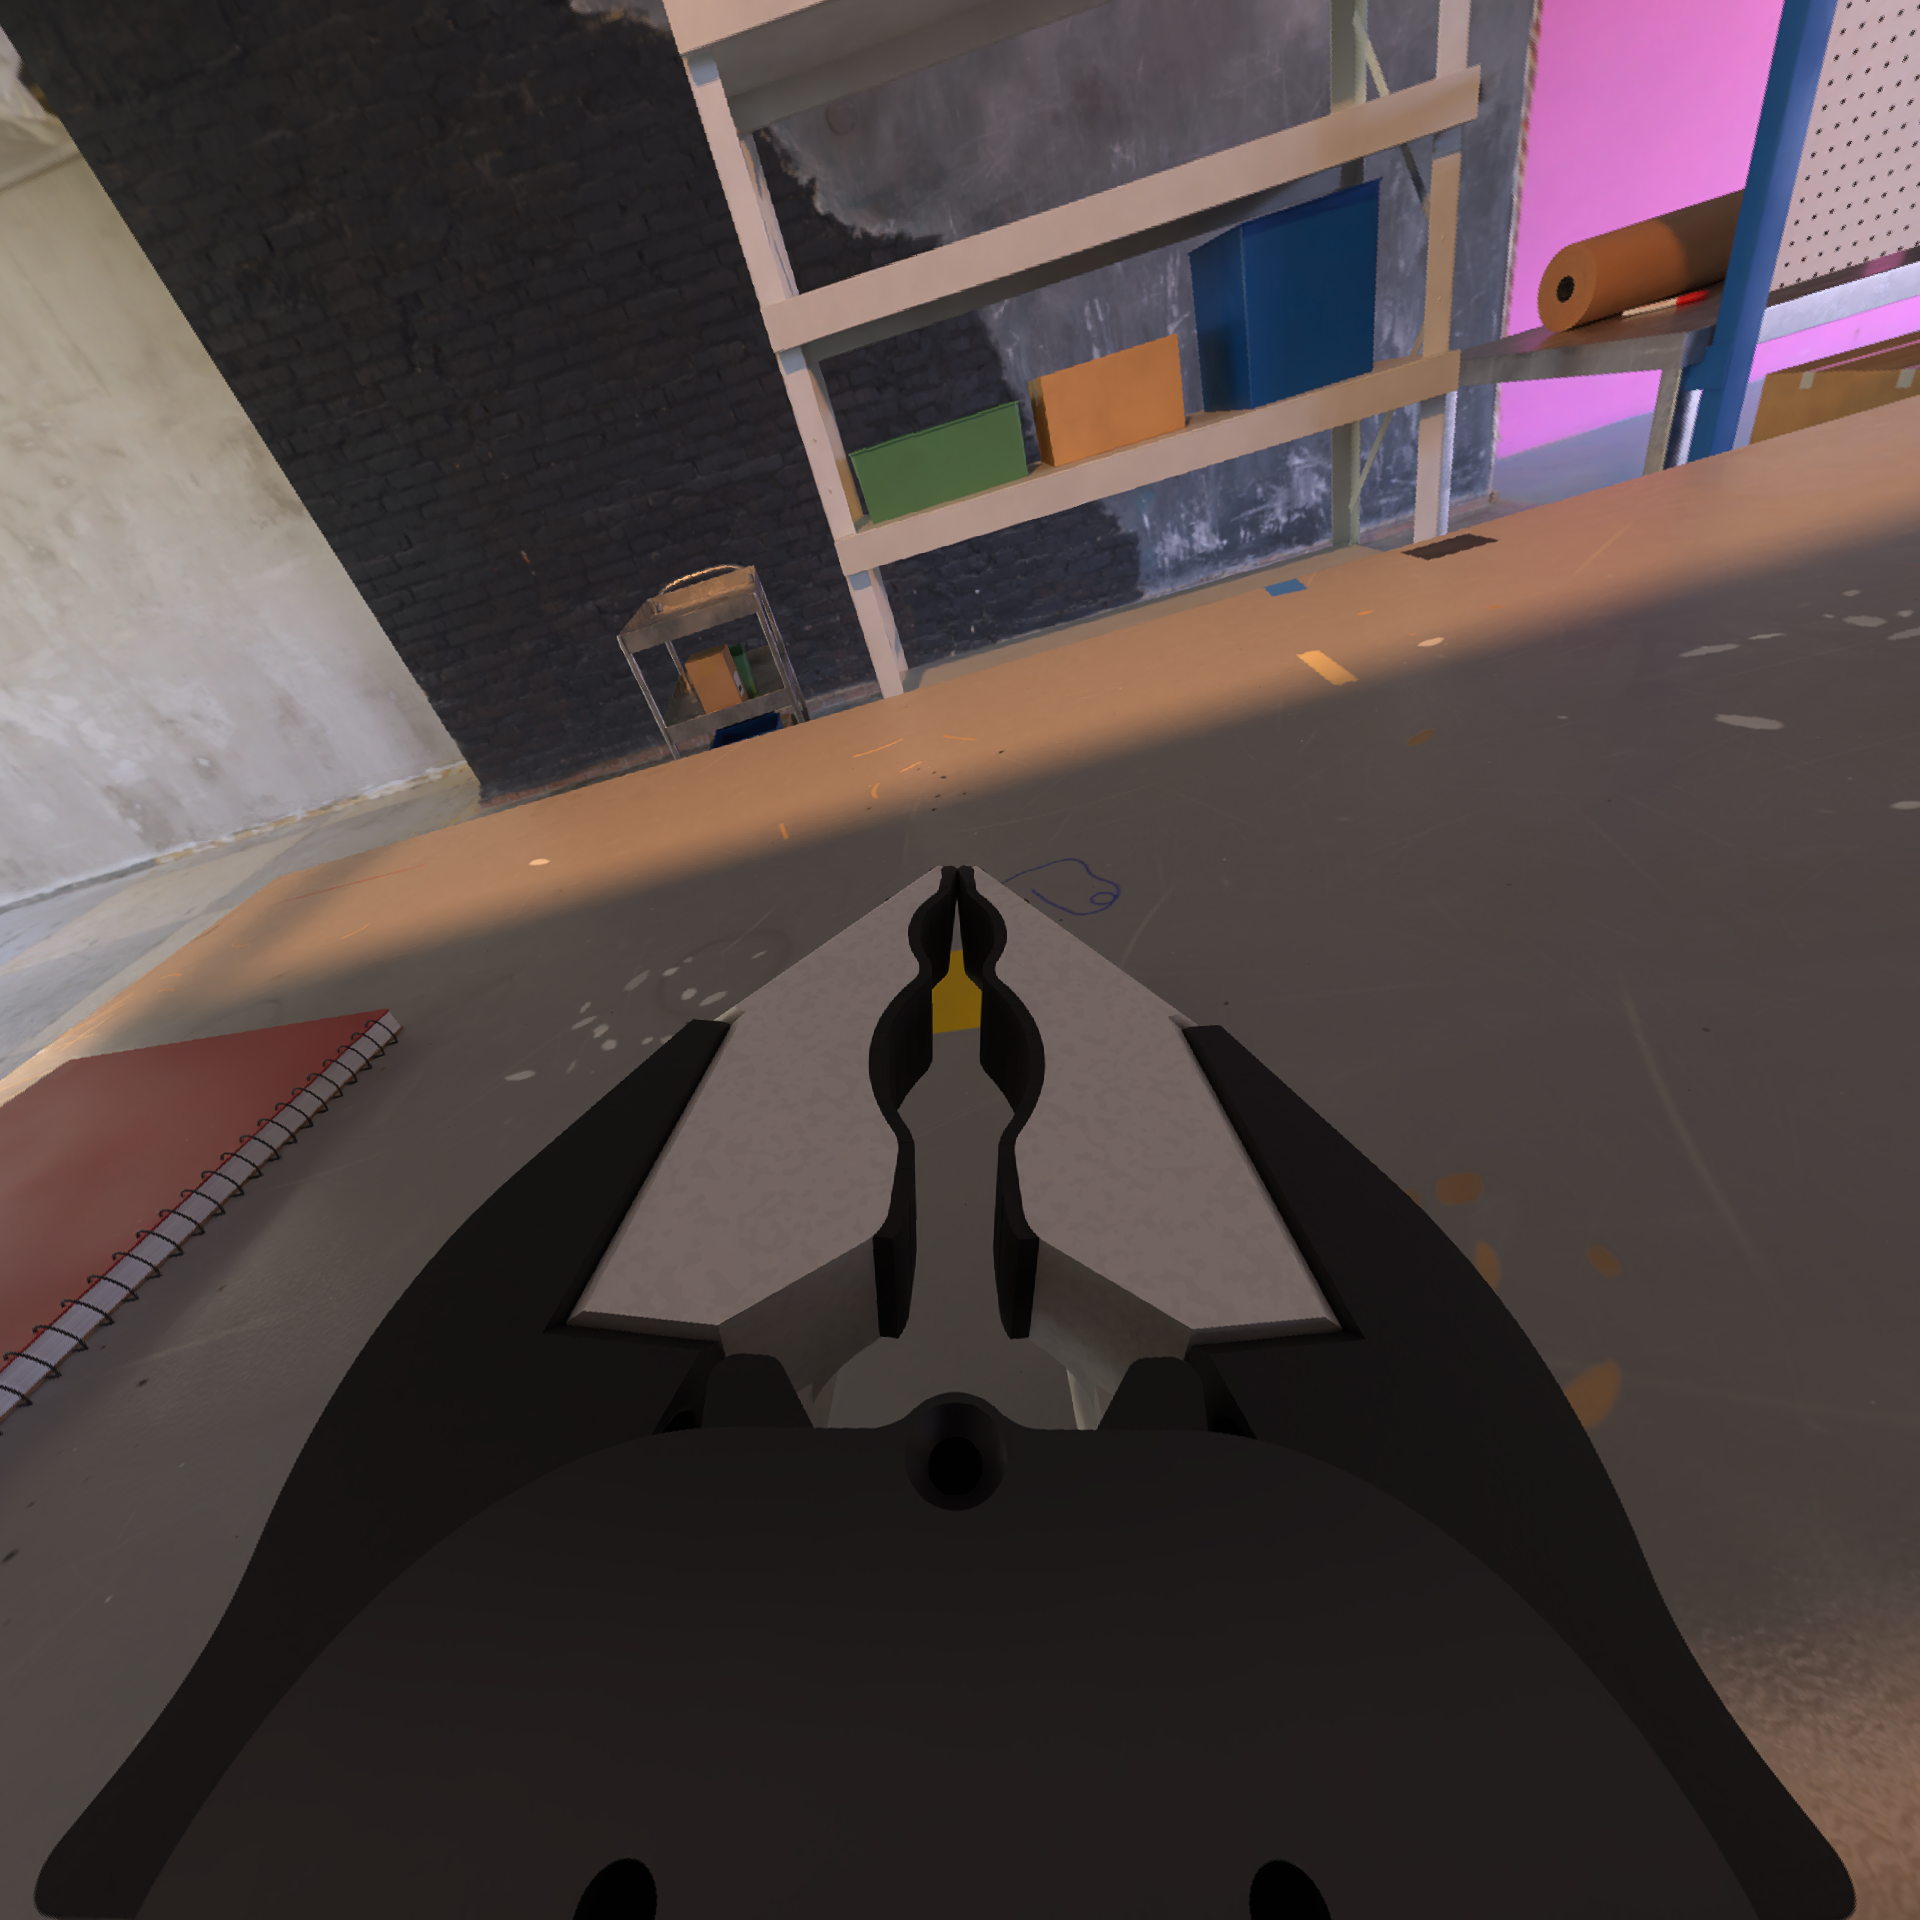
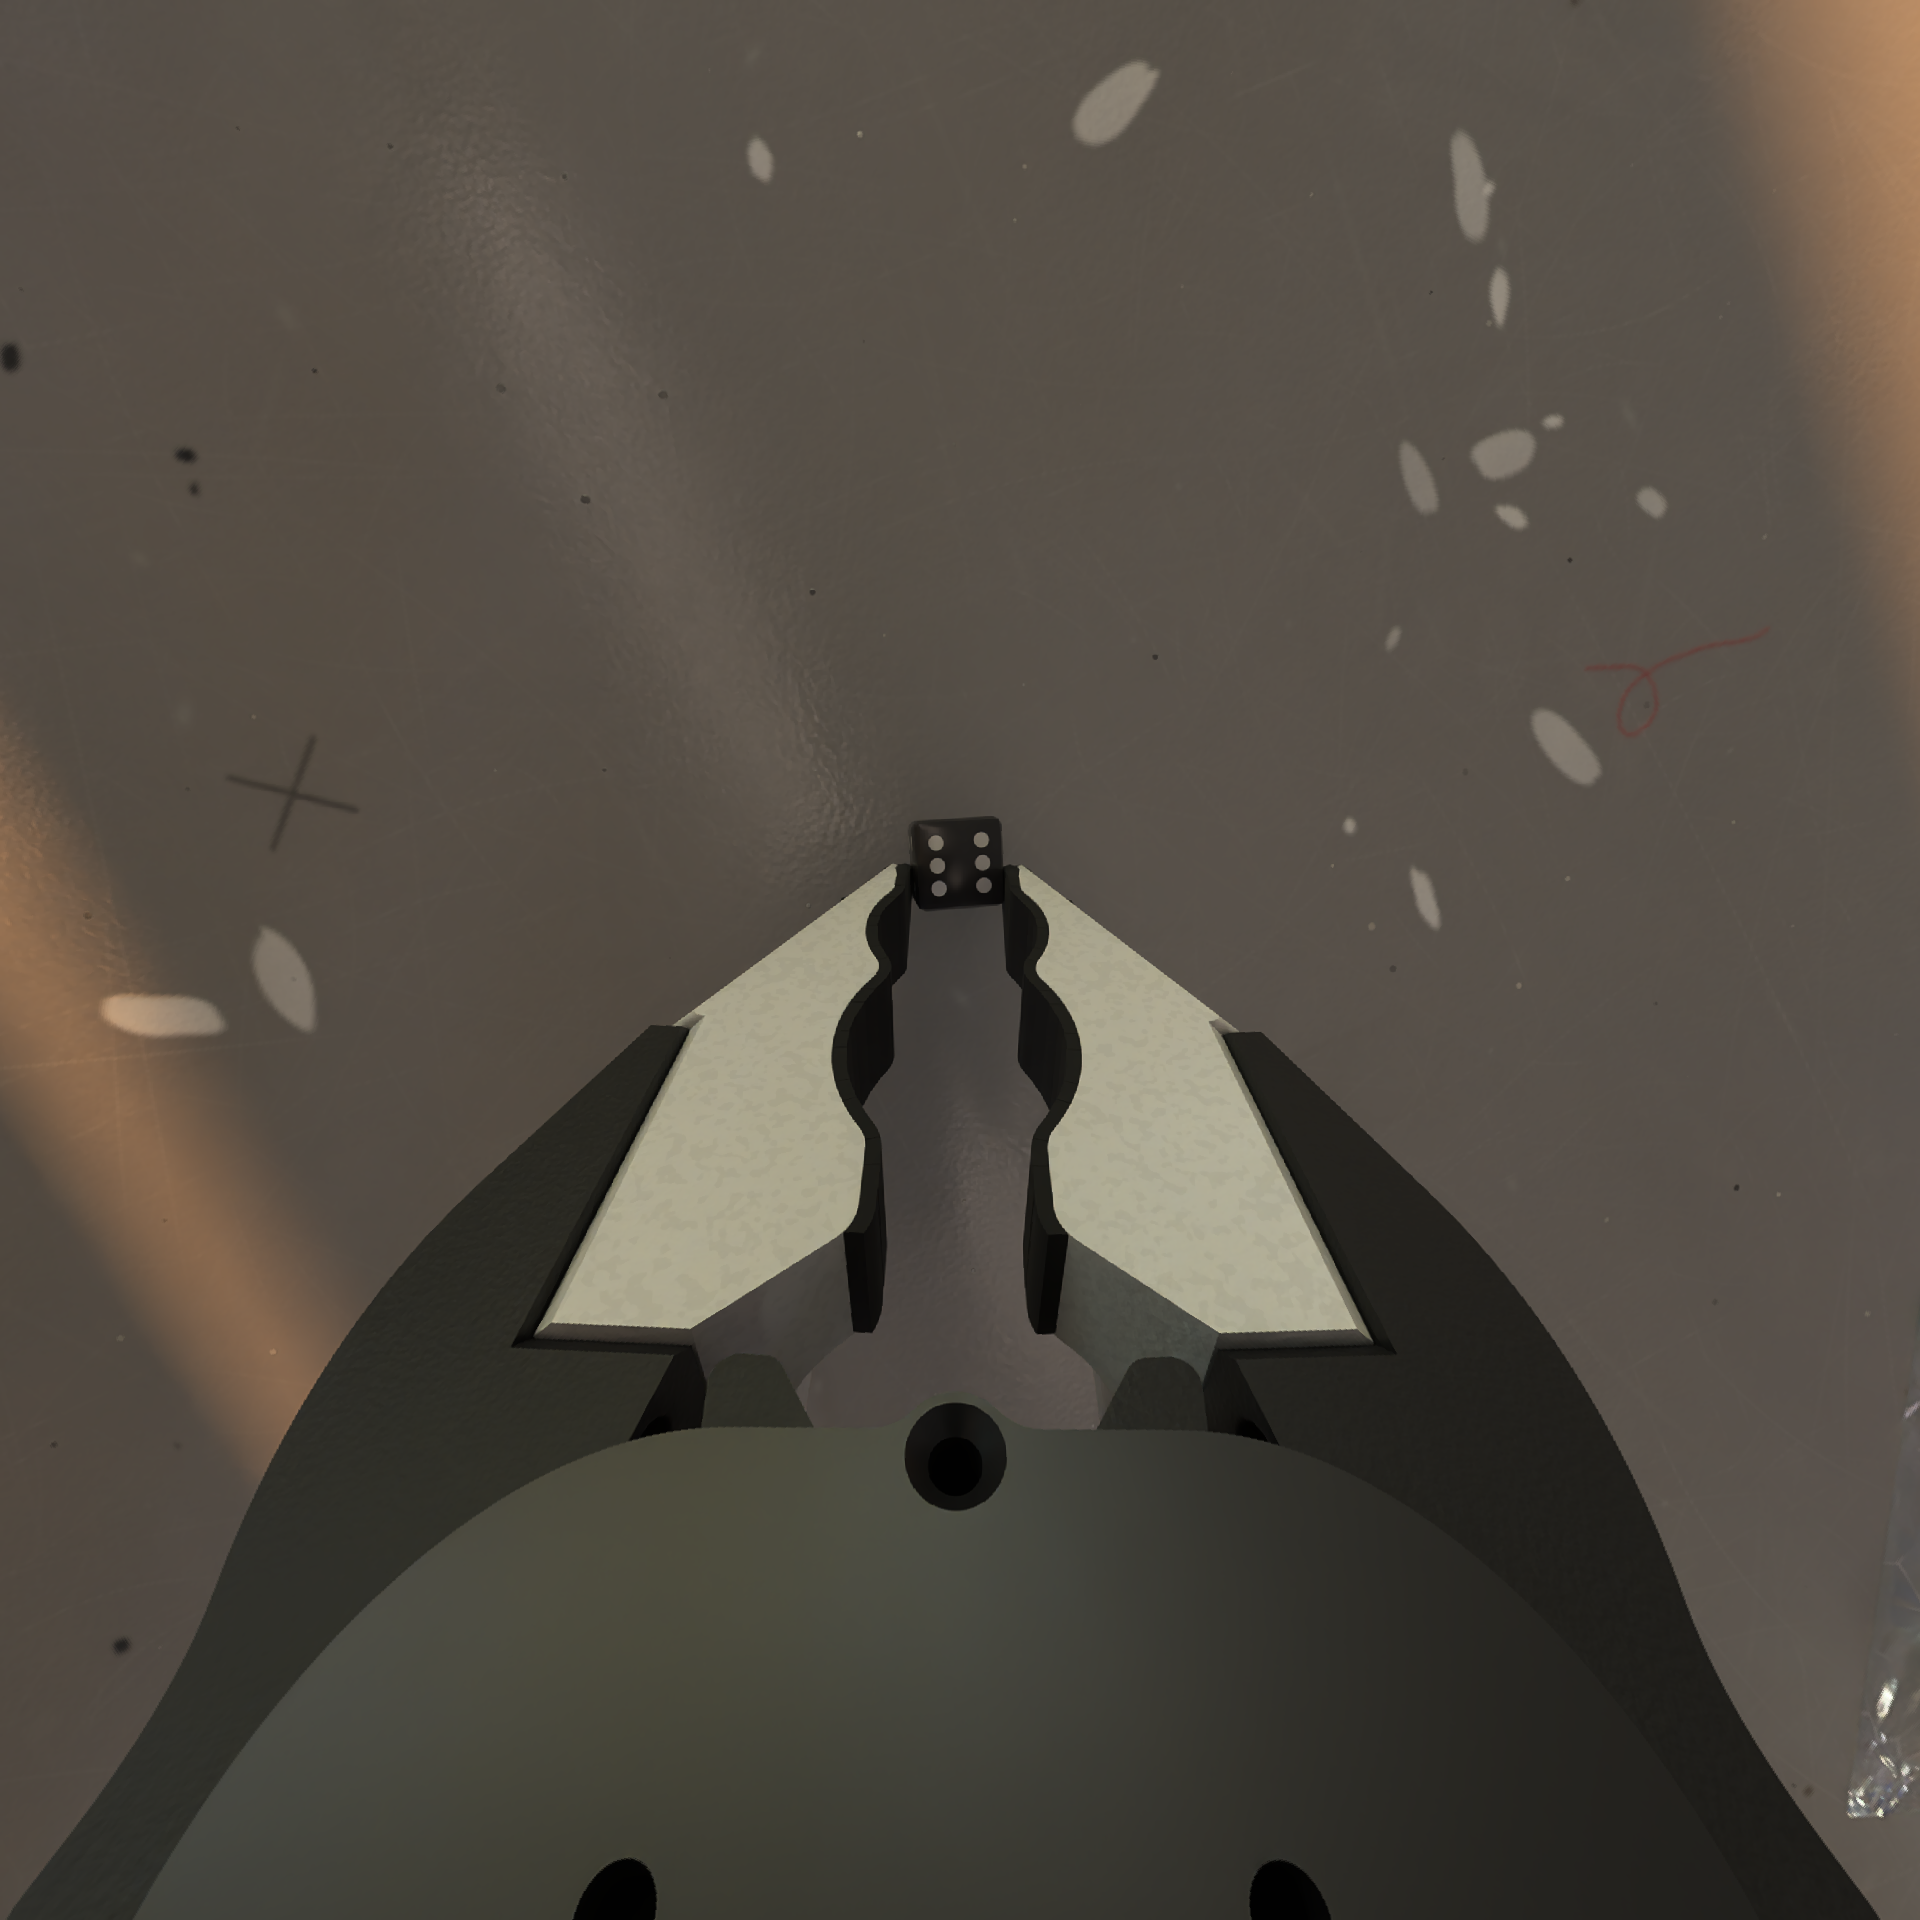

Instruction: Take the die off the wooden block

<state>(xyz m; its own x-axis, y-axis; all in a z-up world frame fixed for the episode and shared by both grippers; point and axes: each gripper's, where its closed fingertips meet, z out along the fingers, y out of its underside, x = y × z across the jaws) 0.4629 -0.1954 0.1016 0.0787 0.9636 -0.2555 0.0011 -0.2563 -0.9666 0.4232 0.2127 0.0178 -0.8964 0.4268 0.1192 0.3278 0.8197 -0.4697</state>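
The right gripper (image 2: 957, 881) points down at a grey tabletop (image 2: 623, 416) and holds a small black die (image 2: 956, 865) pinched between its two fingertips, the jaws only as far apart as the die is wide. The die's six-spot face looks back toward the camera. The wooden block does not show in this view, and whether the die touches the table cannot be told. Pale paint flecks, a pencilled cross and a thin red scribble mark the surface around it. A bit of crinkled clear plastic (image 2: 1886, 1704) lies at the right edge.

The left gripper (image 1: 957, 875) has its fingertips pressed together at the tips, gripping nothing. Through the gap between its fingers, farther back, shows a small yellow patch (image 1: 956, 1000); what it is cannot be told. A red spiral notebook (image 1: 156, 1164) lies on the table to its left. Beyond the table stand a shelf unit (image 1: 1091, 457) with green, orange and blue boxes, a small metal cart (image 1: 712, 660), and a dark brick wall.
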